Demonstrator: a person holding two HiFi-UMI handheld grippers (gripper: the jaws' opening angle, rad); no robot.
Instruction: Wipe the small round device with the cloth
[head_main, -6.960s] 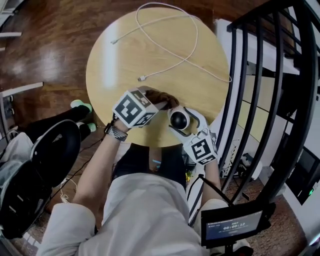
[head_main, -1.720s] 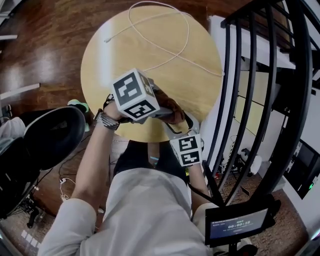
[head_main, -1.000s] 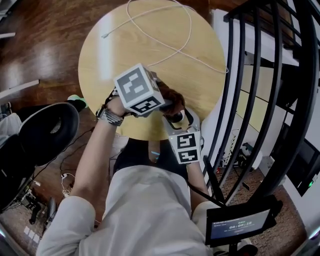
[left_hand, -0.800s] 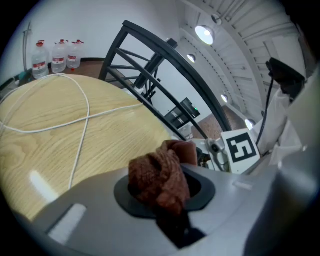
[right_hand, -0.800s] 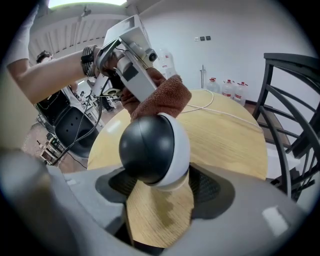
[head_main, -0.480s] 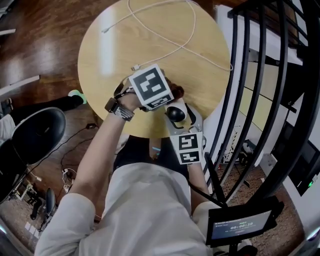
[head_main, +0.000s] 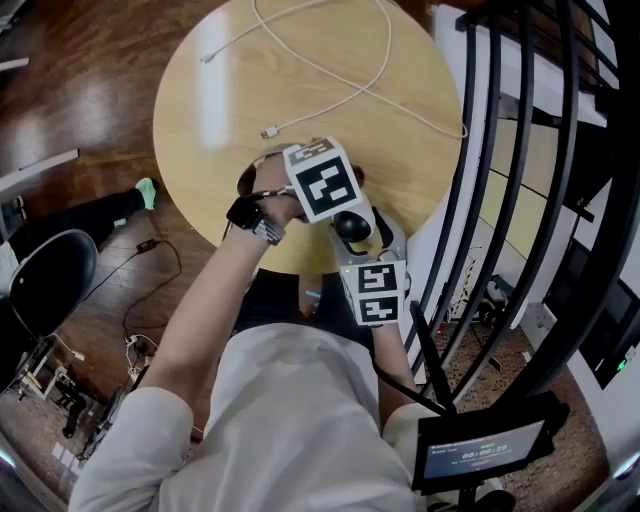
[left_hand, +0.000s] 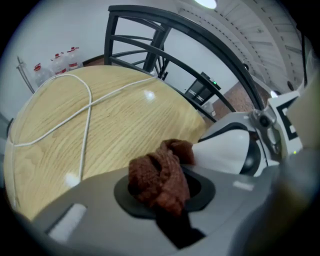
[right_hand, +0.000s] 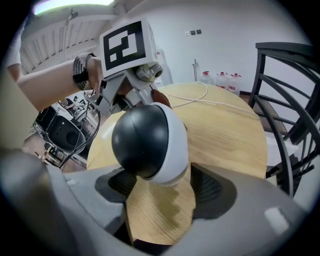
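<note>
while the right tool (right_hand: 159, 186) grips the device (right_hand: 149, 141), the left tool (left_hand: 165, 196), clenching the cloth (left_hand: 156, 175), has slid off its top.

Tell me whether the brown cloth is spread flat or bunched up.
Bunched up: the reddish-brown knitted cloth sits as a crumpled wad, pinched in the left gripper.

Black-faced, white-shelled small round device (right_hand: 149, 142), bunched reddish-brown cloth (left_hand: 159, 179) touching its side
</note>
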